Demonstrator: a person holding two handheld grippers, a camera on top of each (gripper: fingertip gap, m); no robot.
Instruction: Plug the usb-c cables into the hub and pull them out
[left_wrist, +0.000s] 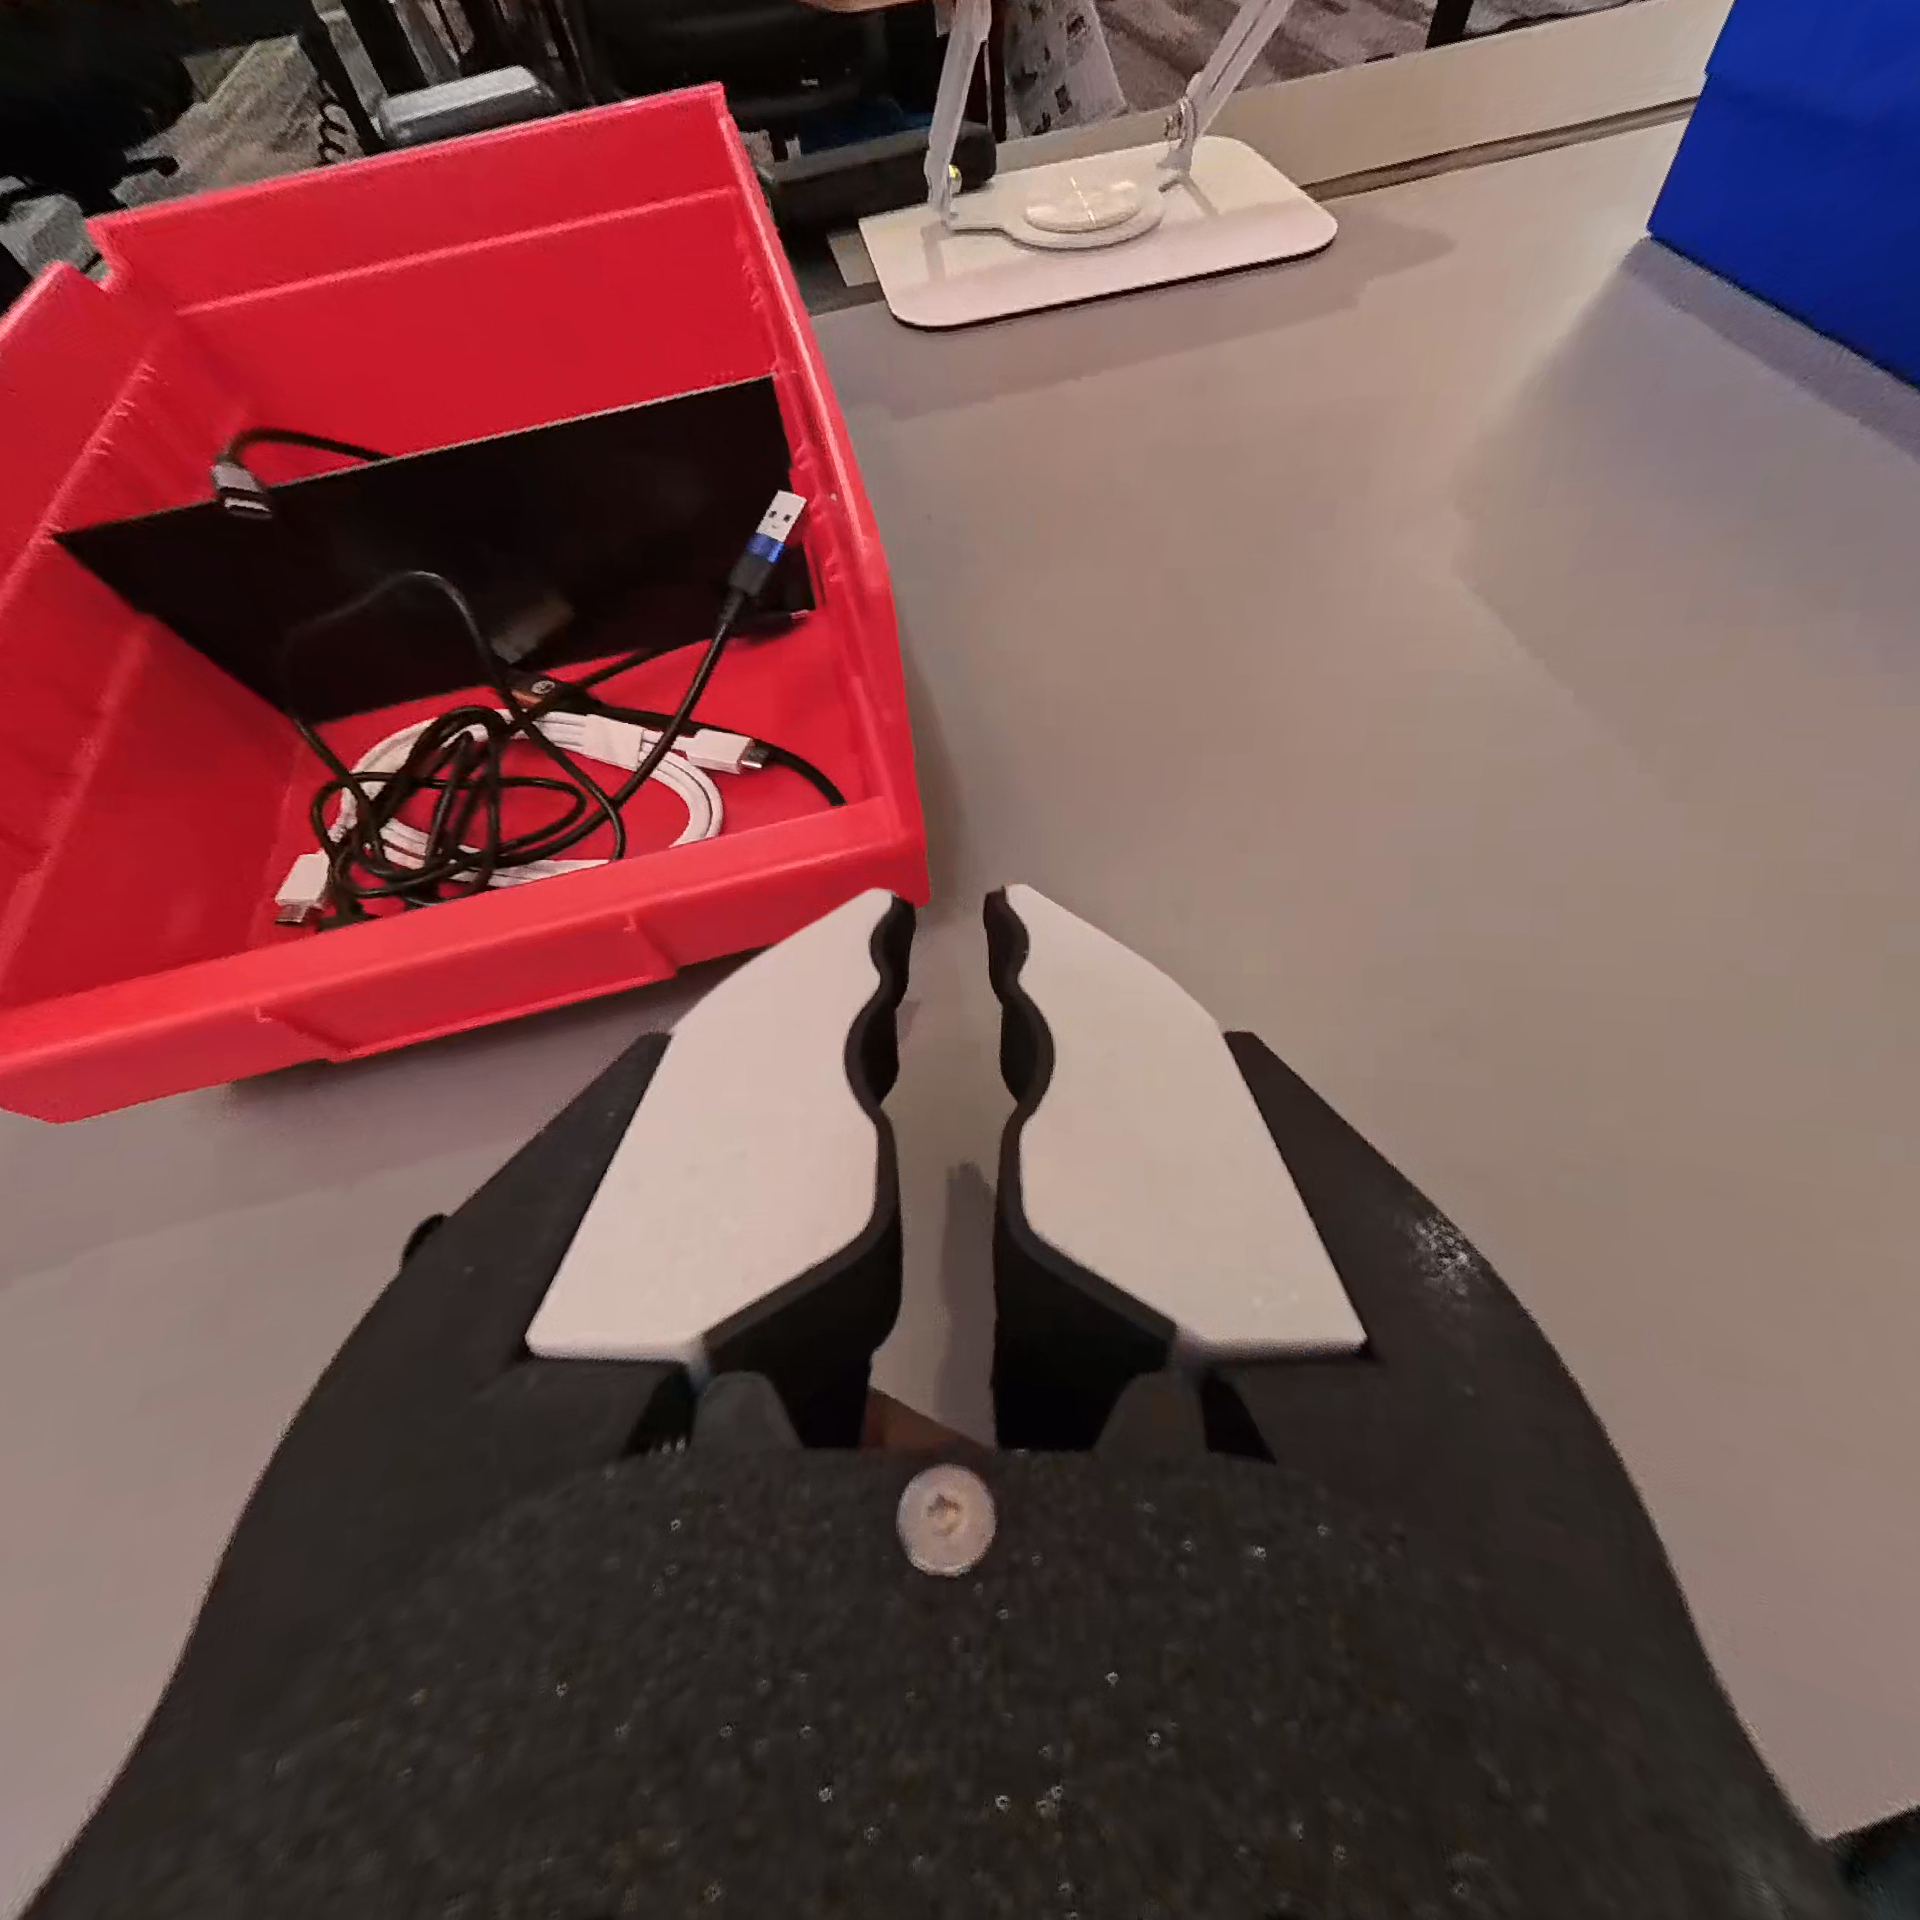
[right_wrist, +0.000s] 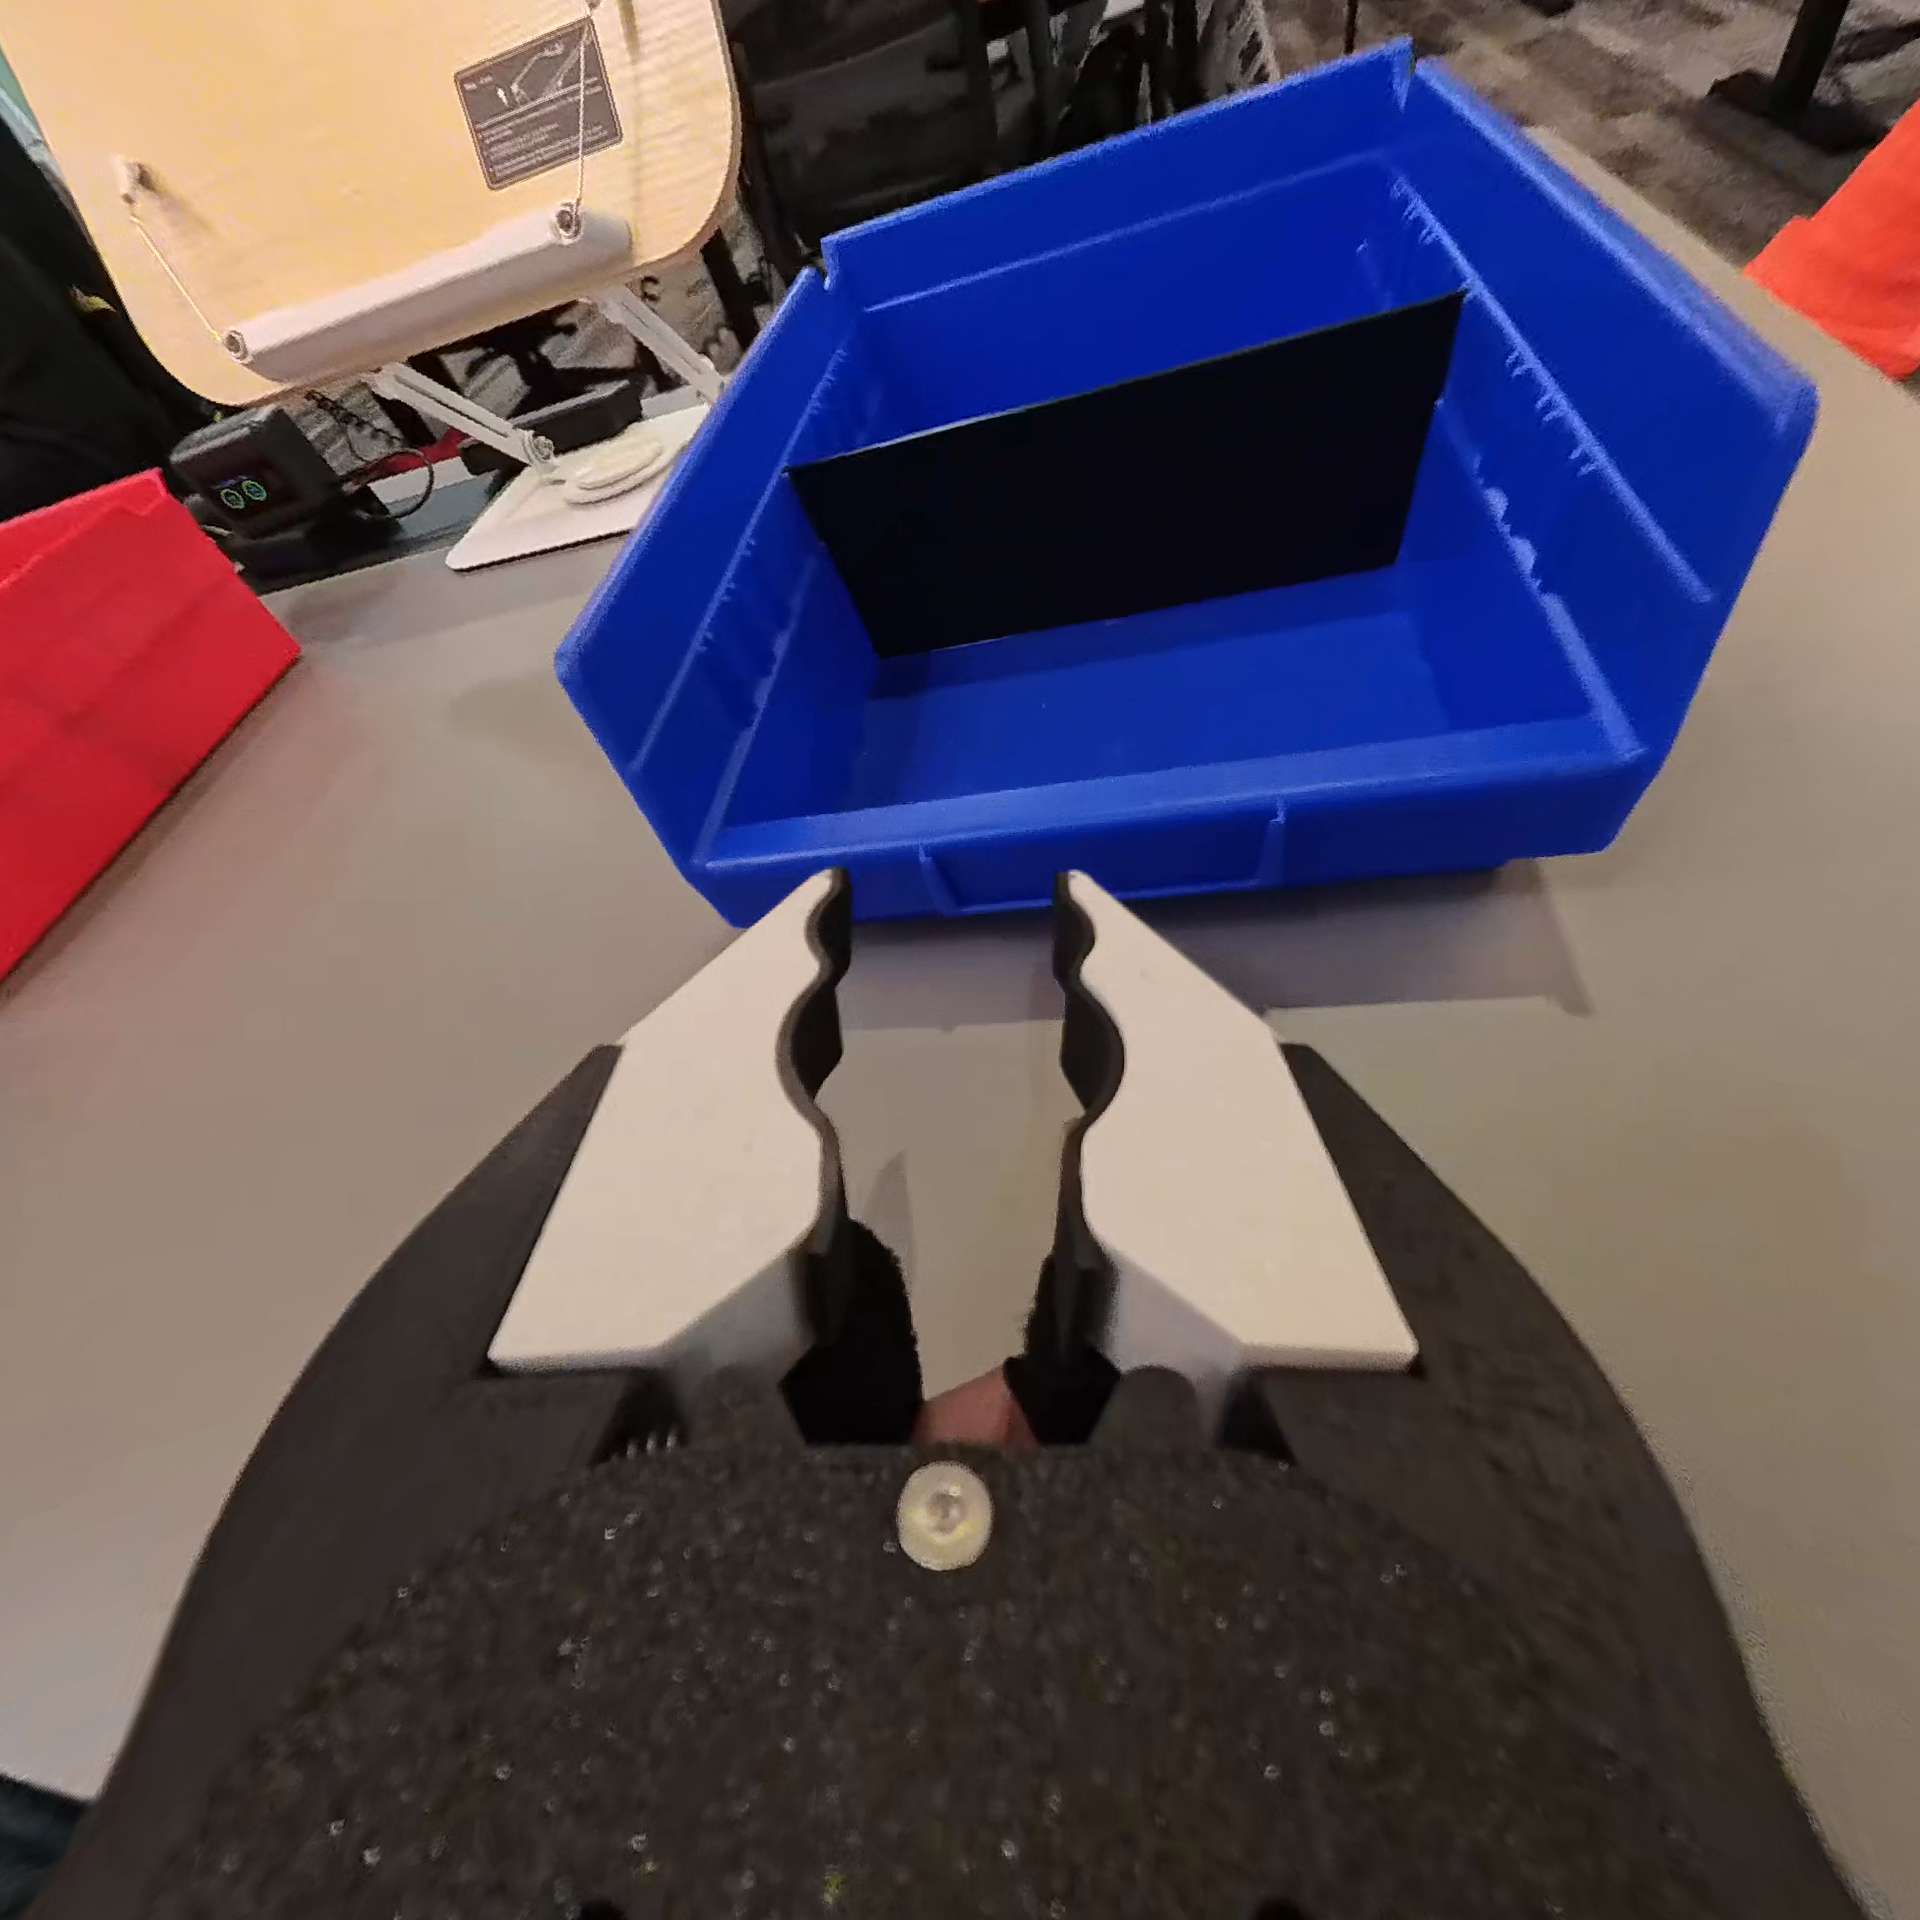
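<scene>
Left wrist view holds everything the task needs: the tangle of cables (left_wrist: 468, 800) lies on the floor of the red bin (left_wrist: 582, 977), in the near compartment, in front of a black divider (left_wrist: 436, 561). From the left gripper (left_wrist: 948, 914) that heap sits at about ten o'clock, near but with the bin's front wall between them. Black and white leads are looped over one another. One white plug (left_wrist: 301, 894) rests at the heap's near left, another white connector (left_wrist: 717, 750) points toward three o'clock, and a blue-collared plug (left_wrist: 774, 535) stands up against the divider at the right. A grey plug (left_wrist: 241, 490) hangs over the divider's top edge at the left. A small dark block (left_wrist: 530, 629) at the divider's foot may be the hub, though I cannot tell for certain.

The left gripper hovers over bare grey table (left_wrist: 1351, 727), its jaws parted by a narrow gap and holding nothing. It is clearly the nearer tool; my judgement is that it must rise over the front wall and come down at ten o'clock to reach a plug.

Right wrist view shows the right gripper (right_wrist: 951, 904) with a wider gap, also empty, facing the blue bin (right_wrist: 1143, 831) at twelve o'clock. That bin's near compartment holds nothing, and a dark divider (right_wrist: 1122, 488) crosses it. A corner of the red bin shows at nine o'clock, well apart. A white stand (left_wrist: 1101, 234) sits at the table's far edge.
</scene>
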